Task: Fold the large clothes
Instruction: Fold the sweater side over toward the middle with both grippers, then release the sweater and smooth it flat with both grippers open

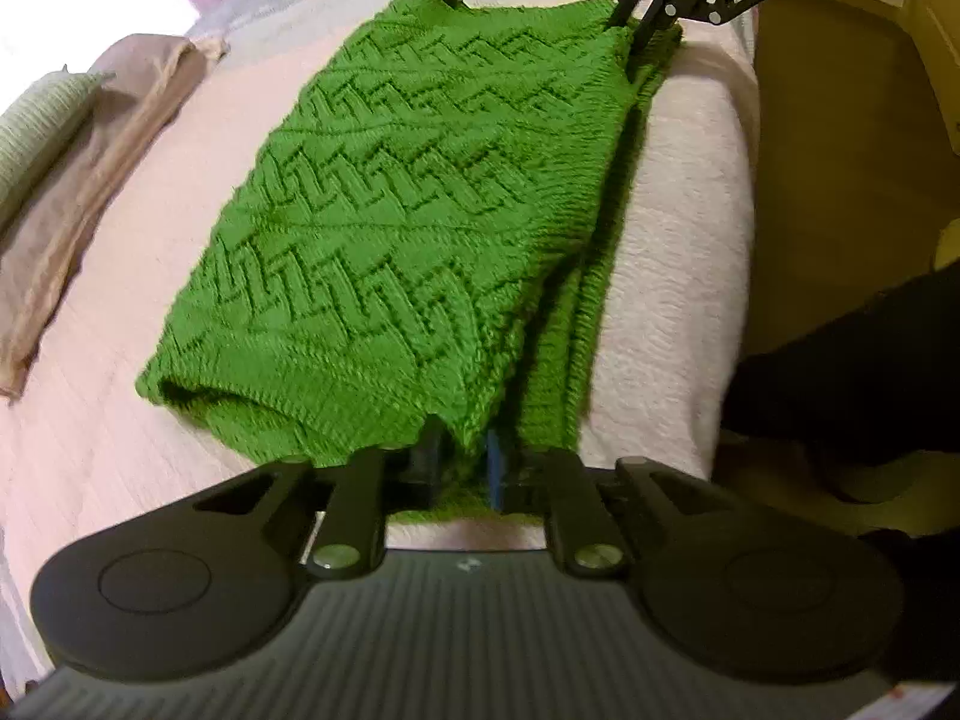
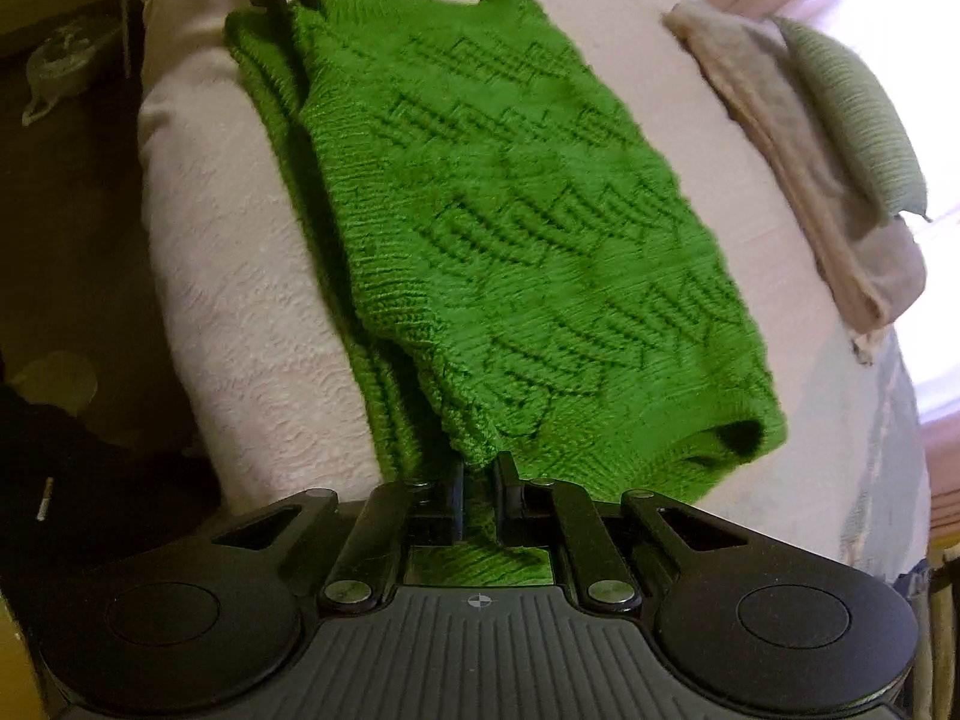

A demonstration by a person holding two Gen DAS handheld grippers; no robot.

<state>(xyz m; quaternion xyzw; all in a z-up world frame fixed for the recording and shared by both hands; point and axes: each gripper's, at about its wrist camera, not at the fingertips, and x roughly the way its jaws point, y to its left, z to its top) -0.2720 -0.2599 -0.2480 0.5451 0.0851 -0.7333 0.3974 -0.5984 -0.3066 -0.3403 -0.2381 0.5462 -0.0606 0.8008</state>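
Observation:
A green knitted sweater [image 1: 396, 204] with a zigzag pattern lies lengthwise on a pale pink bedspread [image 1: 108, 324], one side folded over so a ribbed layer shows along the bed's edge. My left gripper [image 1: 462, 456] is shut on the sweater's near end. The right gripper [image 1: 630, 30] grips the far end in this view. In the right wrist view the sweater [image 2: 516, 210] stretches away from my right gripper [image 2: 480, 474], which is shut on its near edge, and the left gripper [image 2: 294, 6] pinches the opposite end.
A folded beige cloth [image 1: 90, 180] with a pale green knit [image 1: 30, 126] on it lies across the bed beyond the sweater. The bed's edge [image 1: 738, 192] drops to a brown floor [image 1: 840, 168]. A dark sleeve [image 1: 852, 372] shows at right.

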